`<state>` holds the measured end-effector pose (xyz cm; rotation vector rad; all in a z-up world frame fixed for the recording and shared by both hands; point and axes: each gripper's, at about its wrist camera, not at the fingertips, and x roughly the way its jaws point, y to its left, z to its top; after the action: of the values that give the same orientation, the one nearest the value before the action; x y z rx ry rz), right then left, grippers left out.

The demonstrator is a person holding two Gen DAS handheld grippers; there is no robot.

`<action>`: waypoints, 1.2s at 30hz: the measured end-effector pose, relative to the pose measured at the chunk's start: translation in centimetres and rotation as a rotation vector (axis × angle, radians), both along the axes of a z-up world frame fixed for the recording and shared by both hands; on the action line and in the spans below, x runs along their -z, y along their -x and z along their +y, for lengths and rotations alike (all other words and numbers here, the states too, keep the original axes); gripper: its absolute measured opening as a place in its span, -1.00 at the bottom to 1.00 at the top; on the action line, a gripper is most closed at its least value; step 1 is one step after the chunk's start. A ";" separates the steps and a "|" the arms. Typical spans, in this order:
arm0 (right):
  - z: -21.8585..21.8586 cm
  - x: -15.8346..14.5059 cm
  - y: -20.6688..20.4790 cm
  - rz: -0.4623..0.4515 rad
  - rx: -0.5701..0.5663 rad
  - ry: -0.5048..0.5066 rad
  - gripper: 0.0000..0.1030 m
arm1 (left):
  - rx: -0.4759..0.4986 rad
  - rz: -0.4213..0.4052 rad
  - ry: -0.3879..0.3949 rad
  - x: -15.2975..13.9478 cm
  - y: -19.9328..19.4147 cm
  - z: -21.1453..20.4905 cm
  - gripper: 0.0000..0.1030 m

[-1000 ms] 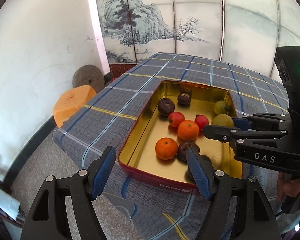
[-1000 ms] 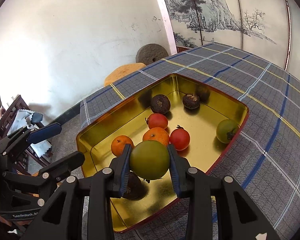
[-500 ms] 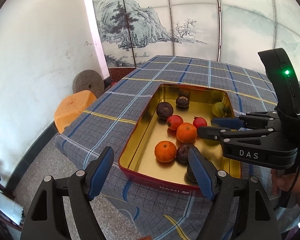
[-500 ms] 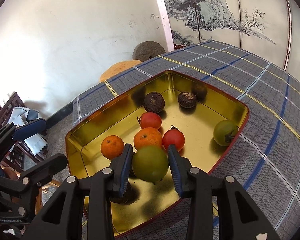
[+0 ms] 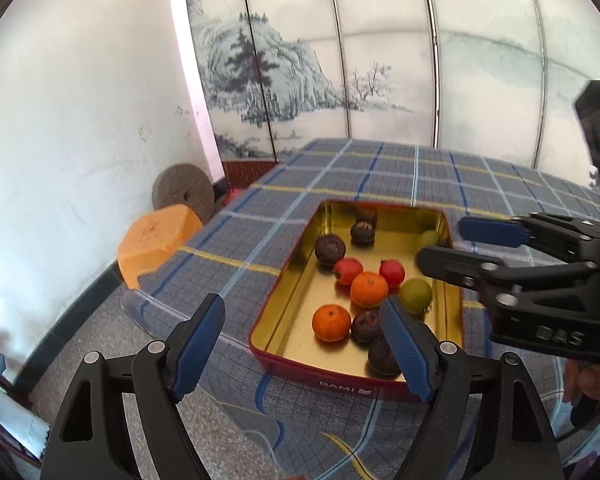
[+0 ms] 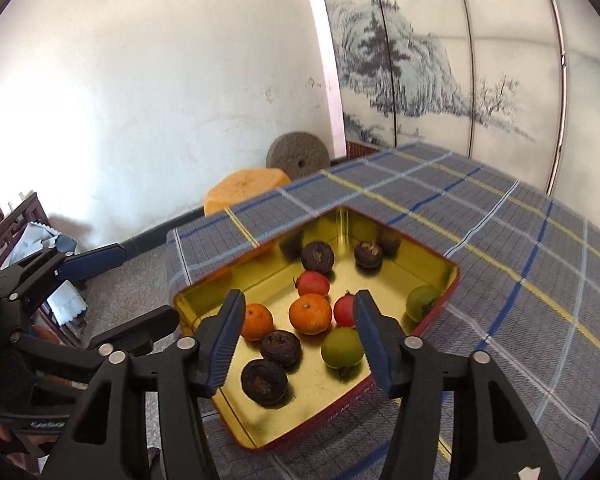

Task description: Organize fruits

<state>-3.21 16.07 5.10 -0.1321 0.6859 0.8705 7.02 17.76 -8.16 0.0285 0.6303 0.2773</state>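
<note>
My right gripper had just been opening, jaws spread, nothing pinched; the green fruit lay released in the gold tin, just beside my right finger. My left gripper hung open and empty over the tin's near corner. Past my fingertips: dark fruits, oranges, red ones, another green by the far wall.

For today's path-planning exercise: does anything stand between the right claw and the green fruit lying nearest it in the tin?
Nothing visible does. The right claw, its jaws just opened, stands empty above the tin. The green fruit rests on the tin floor beside its right finger, with an orange and a red fruit close behind.
</note>
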 end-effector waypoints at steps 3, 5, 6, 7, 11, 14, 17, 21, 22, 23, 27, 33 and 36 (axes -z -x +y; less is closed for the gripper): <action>-1.4 -1.9 1.5 -0.048 0.025 -0.038 0.27 | -0.001 -0.046 -0.011 -1.3 1.1 -0.3 0.75; -2.2 -2.9 2.3 -0.069 0.033 -0.064 0.33 | -0.001 -0.091 -0.026 -2.5 2.3 -0.8 0.84; -2.8 -3.6 2.9 -0.085 0.038 -0.080 0.37 | -0.002 -0.105 -0.034 -2.9 2.7 -0.9 0.85; -3.1 -4.1 3.3 -0.097 0.041 -0.088 0.40 | -0.002 -0.126 -0.049 -3.5 3.3 -1.3 0.89; -4.5 -6.1 4.8 -0.141 0.053 -0.119 0.45 | 0.004 -0.165 -0.060 -5.5 4.7 -2.2 0.99; -6.1 -7.5 5.8 -0.177 0.071 -0.148 0.53 | 0.022 -0.188 -0.047 -6.8 5.8 -2.7 0.99; -7.2 -8.2 6.7 -0.206 0.085 -0.148 0.56 | 0.010 -0.209 -0.040 -7.9 6.8 -3.3 0.99; -9.1 -9.4 8.5 -0.253 0.109 -0.152 0.60 | 0.030 -0.252 -0.028 -9.4 8.5 -4.1 0.99; -9.4 -9.6 8.6 -0.257 0.114 -0.159 0.61 | 0.031 -0.260 -0.035 -9.8 8.9 -4.4 0.99; -9.9 -9.8 9.1 -0.263 0.121 -0.165 0.62 | 0.032 -0.267 -0.042 -10.1 9.2 -4.6 0.99; -11.0 -10.5 10.2 -0.285 0.134 -0.176 0.64 | 0.038 -0.290 -0.058 -11.0 10.6 -5.5 0.99; -12.3 -10.7 11.1 -0.302 0.152 -0.184 0.85 | 0.046 -0.311 -0.063 -11.8 12.1 -6.2 0.99; -13.3 -10.4 10.8 -0.287 0.170 -0.183 0.86 | 0.054 -0.305 -0.066 -11.8 12.2 -6.6 0.99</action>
<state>-14.03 2.78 15.53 -0.0328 0.3423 0.7286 -5.16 11.20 3.65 0.0648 0.3165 0.2442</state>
